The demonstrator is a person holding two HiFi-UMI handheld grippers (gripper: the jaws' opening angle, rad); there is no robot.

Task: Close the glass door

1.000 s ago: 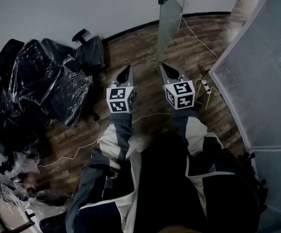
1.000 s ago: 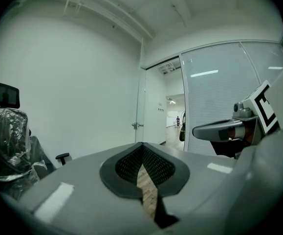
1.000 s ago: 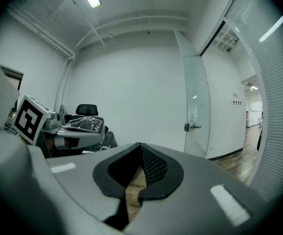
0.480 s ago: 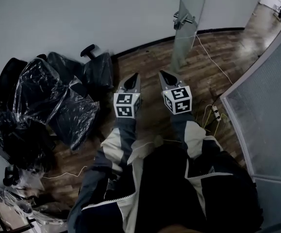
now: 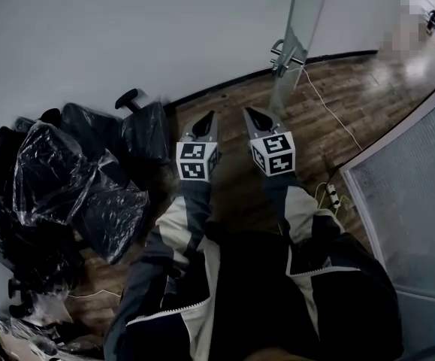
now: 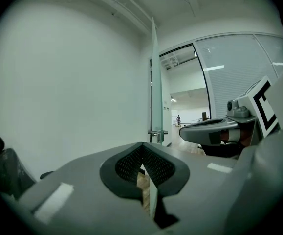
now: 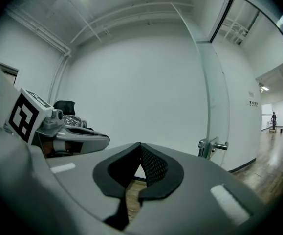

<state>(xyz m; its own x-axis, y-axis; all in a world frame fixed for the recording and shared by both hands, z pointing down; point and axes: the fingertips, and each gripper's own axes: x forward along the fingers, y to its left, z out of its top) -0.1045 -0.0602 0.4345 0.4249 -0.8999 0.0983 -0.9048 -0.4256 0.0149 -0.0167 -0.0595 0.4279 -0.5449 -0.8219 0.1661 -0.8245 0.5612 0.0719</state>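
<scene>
The frosted glass door (image 5: 300, 28) stands open, edge-on to me, ahead and a little right, with a metal lever handle (image 5: 283, 53) on it. The same door (image 6: 155, 92) and handle (image 6: 157, 133) show in the left gripper view, and the door (image 7: 214, 97) with its handle (image 7: 212, 146) in the right gripper view. My left gripper (image 5: 207, 117) and right gripper (image 5: 249, 112) are held side by side, pointing toward the door and well short of it. Both are shut with nothing between the jaws. Each gripper also shows in the other's view: the right gripper (image 6: 187, 129) and the left gripper (image 7: 104, 140).
Office chairs wrapped in black plastic (image 5: 74, 179) crowd the left by the white wall (image 5: 127, 28). A frosted glass partition (image 5: 412, 209) runs along the right, with a power strip (image 5: 334, 195) and a white cable (image 5: 330, 104) on the wooden floor. A distant person (image 5: 433, 17) stands beyond the doorway.
I have walked forward with both grippers held out. The door and its handle are nearer and lower in the head view; the chairs have slid back to the left. Both grippers stay shut.
</scene>
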